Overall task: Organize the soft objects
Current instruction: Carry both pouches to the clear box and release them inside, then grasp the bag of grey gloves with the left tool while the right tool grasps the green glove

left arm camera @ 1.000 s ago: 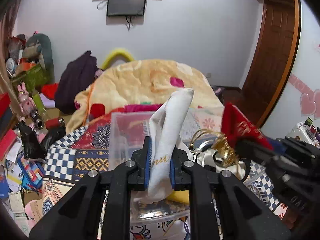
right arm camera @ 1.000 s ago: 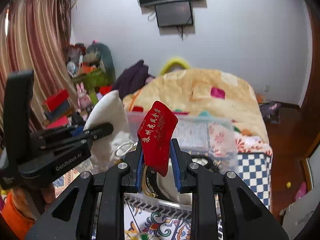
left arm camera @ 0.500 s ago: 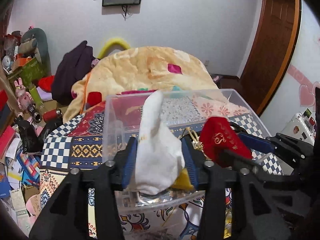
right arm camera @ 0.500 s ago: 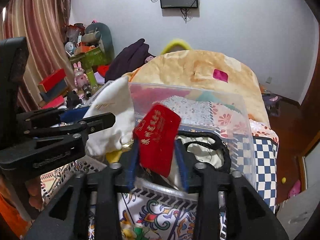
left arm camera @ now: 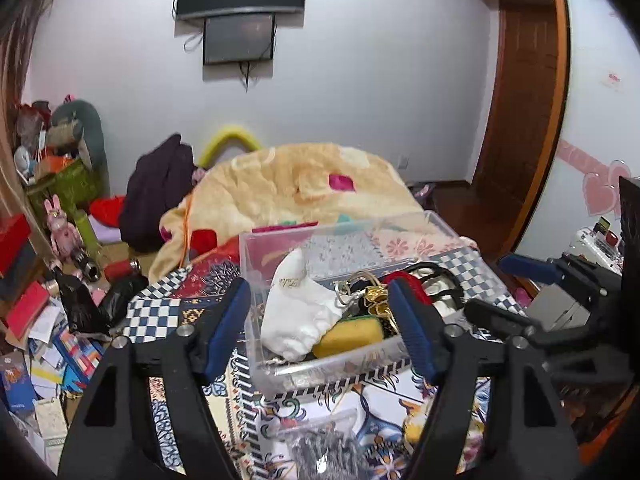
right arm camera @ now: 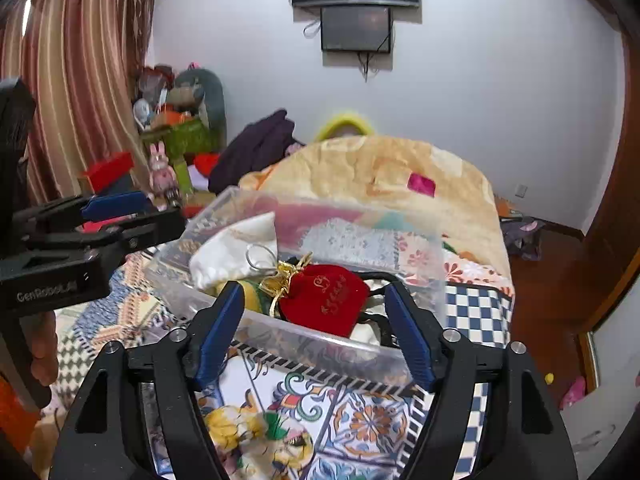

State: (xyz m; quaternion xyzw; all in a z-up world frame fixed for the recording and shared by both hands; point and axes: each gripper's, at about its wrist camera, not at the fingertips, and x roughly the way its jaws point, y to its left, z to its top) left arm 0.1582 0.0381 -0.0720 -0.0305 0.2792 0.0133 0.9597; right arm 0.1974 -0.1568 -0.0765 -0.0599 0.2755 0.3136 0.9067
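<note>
A clear plastic bin (left arm camera: 256, 256) (right arm camera: 424, 256) stands on the patterned tablecloth. A white cloth pouch (left arm camera: 298, 308) (right arm camera: 234, 250) lies in its left part beside a yellow sponge (left arm camera: 348, 334). A red velvet pouch (right arm camera: 326, 300) with a gold tie lies in the bin's middle, partly hidden in the left wrist view (left arm camera: 404, 280). My left gripper (left arm camera: 320, 328) is open and empty, just in front of the bin. My right gripper (right arm camera: 316, 332) is open and empty at the bin's near wall. The right gripper also shows in the left wrist view (left arm camera: 520, 300).
A bag of dark items (left arm camera: 324, 448) lies on the cloth in front of the bin. A bed with a yellow blanket (left arm camera: 296, 188) is behind. Clutter, boxes and toys (left arm camera: 60, 248) fill the left side. A wooden door (left arm camera: 520, 120) is at right.
Both grippers opened and let go: the white pouch and the red pouch dropped into the bin. Both grippers drew back from the bin.
</note>
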